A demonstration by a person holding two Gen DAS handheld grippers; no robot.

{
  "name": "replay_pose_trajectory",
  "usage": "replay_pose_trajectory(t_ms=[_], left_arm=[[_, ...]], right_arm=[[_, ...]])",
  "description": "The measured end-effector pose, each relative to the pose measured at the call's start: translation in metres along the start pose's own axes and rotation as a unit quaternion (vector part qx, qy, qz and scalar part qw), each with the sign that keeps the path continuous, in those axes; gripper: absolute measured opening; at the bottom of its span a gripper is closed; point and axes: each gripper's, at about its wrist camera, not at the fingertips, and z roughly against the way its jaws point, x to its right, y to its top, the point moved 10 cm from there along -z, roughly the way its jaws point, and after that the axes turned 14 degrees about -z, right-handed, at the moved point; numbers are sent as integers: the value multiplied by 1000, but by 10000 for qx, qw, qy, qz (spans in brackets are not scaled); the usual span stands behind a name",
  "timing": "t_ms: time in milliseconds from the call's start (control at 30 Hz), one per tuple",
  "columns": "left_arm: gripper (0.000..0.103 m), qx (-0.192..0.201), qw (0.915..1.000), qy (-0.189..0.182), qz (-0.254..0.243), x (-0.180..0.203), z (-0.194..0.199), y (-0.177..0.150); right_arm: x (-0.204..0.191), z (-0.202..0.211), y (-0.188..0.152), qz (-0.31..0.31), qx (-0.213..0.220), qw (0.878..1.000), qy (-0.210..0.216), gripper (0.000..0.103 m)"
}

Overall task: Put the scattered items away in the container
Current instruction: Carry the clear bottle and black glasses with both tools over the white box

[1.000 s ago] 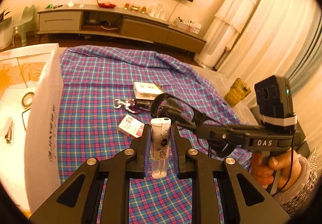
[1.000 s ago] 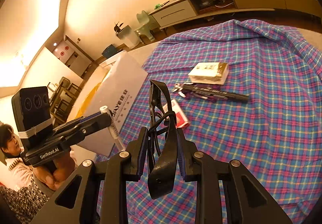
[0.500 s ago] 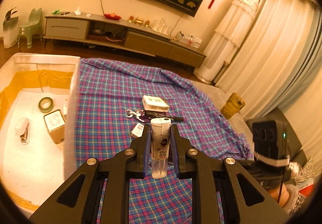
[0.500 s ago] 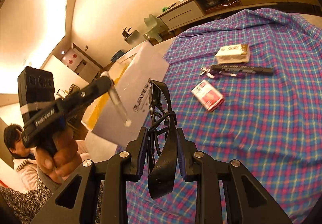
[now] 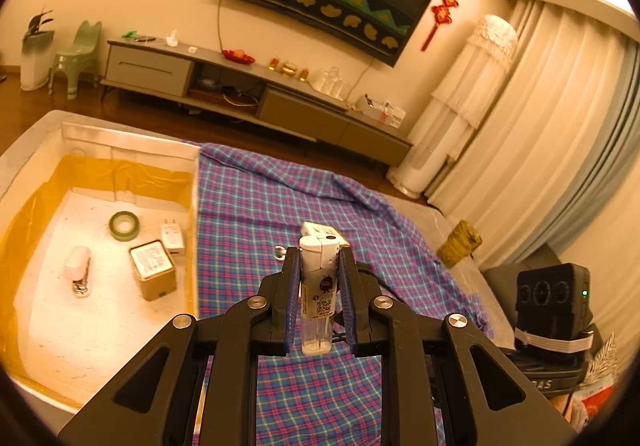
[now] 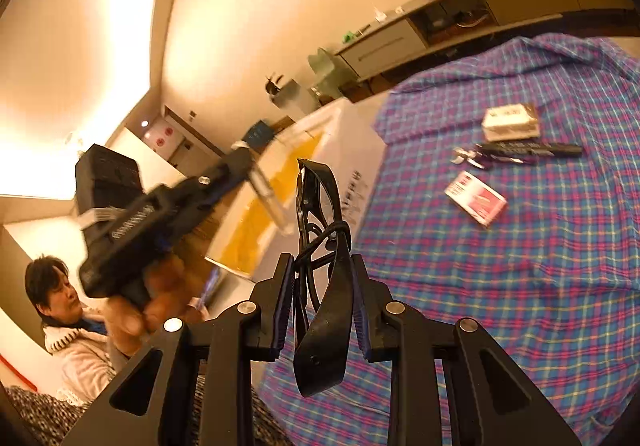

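Observation:
My left gripper is shut on a clear lighter with a white cap, held upright above the plaid cloth, just right of the white box. The box holds a green tape roll, a small tin, a white charger and a stapler. In the right wrist view my right gripper is shut on black glasses. The left gripper, blurred, hangs by the box with the lighter. A red card pack, a pen, keys and a small box lie on the cloth.
A person sits at the lower left of the right wrist view. A TV cabinet runs along the far wall and curtains hang on the right. A yellowish bundle lies beyond the cloth's right edge.
Both grippers have risen and swung left toward the box, each keeping its item. The box's inside has come into the left wrist view; the loose items have slid right in the right wrist view.

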Motion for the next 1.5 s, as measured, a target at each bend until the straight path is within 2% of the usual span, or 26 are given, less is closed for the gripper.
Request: replay_pose_trajectory(t_ms=[500, 867, 1133, 1500], left_arm=[[19, 502, 9966, 385, 529, -69, 51, 18], [19, 727, 9906, 616, 984, -116, 79, 19], [19, 745, 9854, 840, 1279, -149, 92, 10], [19, 574, 9791, 1433, 1327, -185, 96, -1]], right_arm=[[-74, -32, 2, 445, -86, 9989, 133, 28], [-108, -70, -4, 686, -209, 9974, 52, 28], [-125, -95, -8, 810, -274, 9963, -43, 28], [-141, -133, -16, 1187, -353, 9917, -358, 29]])
